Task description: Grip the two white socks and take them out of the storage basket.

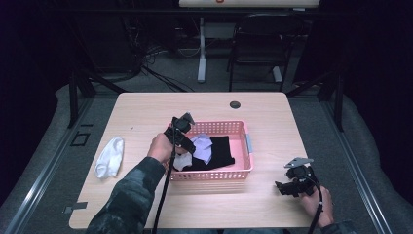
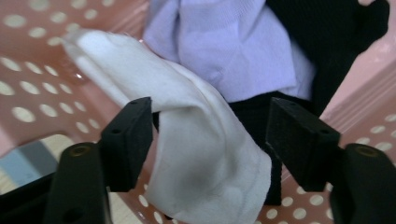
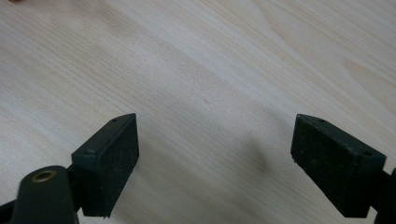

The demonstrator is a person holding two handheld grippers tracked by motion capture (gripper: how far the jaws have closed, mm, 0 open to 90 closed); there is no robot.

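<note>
A pink perforated basket (image 1: pixel 246 141) stands mid-table and holds a white sock (image 1: pixel 181 161), a lavender sock (image 1: pixel 202 146) and a black garment (image 1: pixel 222 153). My left gripper (image 1: pixel 184 147) reaches down into the basket's left end. In the left gripper view its jaws (image 2: pixel 212 126) stand either side of the white sock (image 2: pixel 196 158): the left pad touches the cloth, while the right pad is a little apart from it. The lavender sock (image 2: pixel 233 46) and black garment (image 2: pixel 327 37) lie just beyond. My right gripper (image 1: pixel 283 187) rests low at the table's front right, open over bare wood (image 3: pixel 215 140).
A second white sock (image 1: pixel 110 157) lies on the table left of the basket. A round cable hole (image 1: pixel 235 105) sits near the far edge. Beyond the table stand a chair (image 1: pixel 258 44) and a desk leg (image 1: pixel 201 48).
</note>
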